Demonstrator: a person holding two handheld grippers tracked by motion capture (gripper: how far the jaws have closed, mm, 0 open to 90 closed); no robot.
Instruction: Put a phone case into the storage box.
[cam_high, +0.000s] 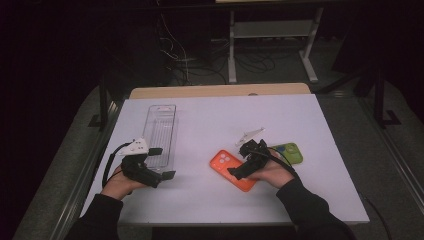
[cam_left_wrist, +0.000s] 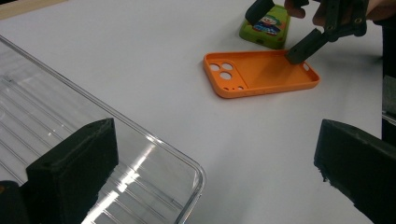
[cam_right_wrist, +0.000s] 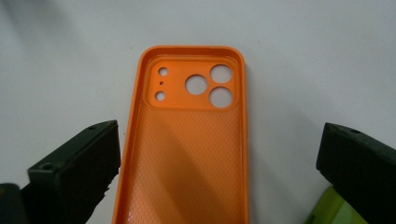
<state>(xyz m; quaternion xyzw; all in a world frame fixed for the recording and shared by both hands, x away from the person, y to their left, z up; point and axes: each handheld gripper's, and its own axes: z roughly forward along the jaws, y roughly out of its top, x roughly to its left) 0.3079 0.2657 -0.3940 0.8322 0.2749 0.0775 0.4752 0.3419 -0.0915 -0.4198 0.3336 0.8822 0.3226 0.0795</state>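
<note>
Over the orange phone case the right gripper hangs spread; left gripper spread too (by the tray). A shallow pinch could skid it into the green case.

1. I count two phone cases on the table: one orange phone case, lying open side up, and one green phone case with a cartoon print.
2. I see one clear plastic tray.
3. There is one white table under it all.
4. I have two grippers in view: the left gripper and the right gripper.
</note>
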